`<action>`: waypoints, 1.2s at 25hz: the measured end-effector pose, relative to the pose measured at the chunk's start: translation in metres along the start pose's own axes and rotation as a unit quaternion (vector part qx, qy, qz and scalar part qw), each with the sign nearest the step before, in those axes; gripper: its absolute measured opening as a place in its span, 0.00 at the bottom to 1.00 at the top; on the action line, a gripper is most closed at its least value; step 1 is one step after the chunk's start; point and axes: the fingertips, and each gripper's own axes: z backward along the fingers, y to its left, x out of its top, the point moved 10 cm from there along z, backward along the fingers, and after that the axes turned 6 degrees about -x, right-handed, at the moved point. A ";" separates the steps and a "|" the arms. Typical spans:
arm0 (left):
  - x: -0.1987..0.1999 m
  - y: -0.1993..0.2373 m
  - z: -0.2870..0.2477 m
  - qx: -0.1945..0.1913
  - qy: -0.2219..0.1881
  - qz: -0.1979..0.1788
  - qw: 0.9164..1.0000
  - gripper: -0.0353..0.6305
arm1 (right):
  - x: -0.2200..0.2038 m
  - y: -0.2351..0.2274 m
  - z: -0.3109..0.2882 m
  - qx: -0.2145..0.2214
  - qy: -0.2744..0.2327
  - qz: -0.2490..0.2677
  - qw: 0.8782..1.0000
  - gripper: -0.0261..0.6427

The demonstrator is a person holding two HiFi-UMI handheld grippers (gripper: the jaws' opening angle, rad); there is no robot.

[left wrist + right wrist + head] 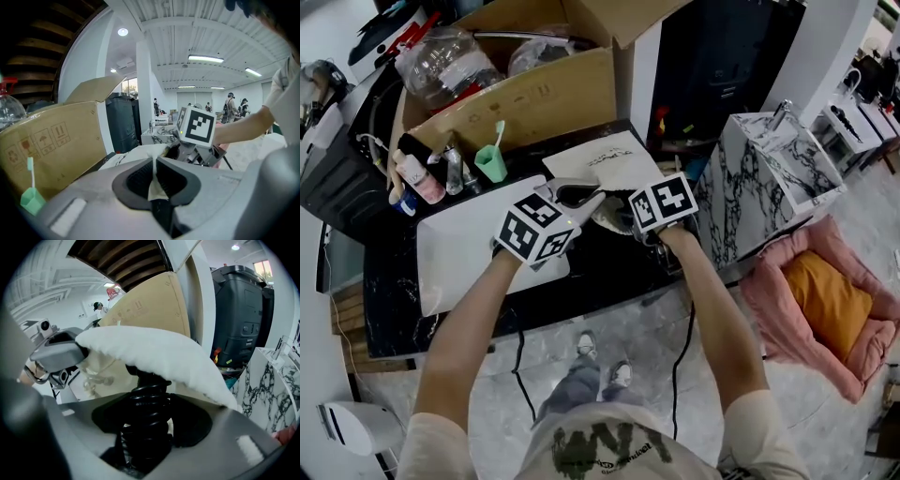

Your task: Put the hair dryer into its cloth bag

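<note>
The left gripper [154, 180] pinches one fold of the single white cloth bag [140, 152]. The right gripper [147, 423] clamps what looks like the hair dryer's ribbed black cord [146, 399], and the bag hides the dryer's body above the desk's [600, 272] far right edge. One cardboard box [516, 94] and one green cup [491, 165] stand behind, toward the far left corner.

I see the cardboard box [525, 98] at the far edge of the counter [600, 272], the cup [490, 165] before it, and the cloth bag [600, 161] right of the cup.
</note>
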 end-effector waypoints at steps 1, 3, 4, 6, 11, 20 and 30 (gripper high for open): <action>-0.001 0.000 0.000 -0.002 0.000 0.000 1.000 0.09 | 0.001 0.000 -0.002 0.000 -0.001 -0.004 1.000 0.42; -0.001 0.000 0.002 -0.006 -0.001 0.001 1.000 0.09 | 0.004 -0.001 -0.006 0.002 -0.004 -0.014 1.000 0.42; -0.001 0.000 0.002 -0.008 -0.001 0.001 1.000 0.09 | 0.006 -0.002 -0.008 0.004 -0.005 -0.020 1.000 0.42; -0.002 0.000 0.002 -0.009 0.001 0.000 1.000 0.09 | 0.008 -0.004 -0.012 0.008 -0.008 -0.035 0.999 0.42; -0.005 -0.002 0.005 -0.010 0.002 -0.002 1.000 0.09 | 0.010 -0.005 -0.022 0.005 -0.016 -0.064 0.998 0.42; -0.011 -0.007 0.008 -0.015 0.004 -0.001 1.000 0.09 | 0.018 -0.009 -0.034 0.007 -0.038 -0.117 0.992 0.42; -0.013 -0.003 0.016 0.000 0.007 -0.001 1.000 0.09 | 0.023 -0.007 -0.047 -0.007 -0.046 -0.133 0.990 0.42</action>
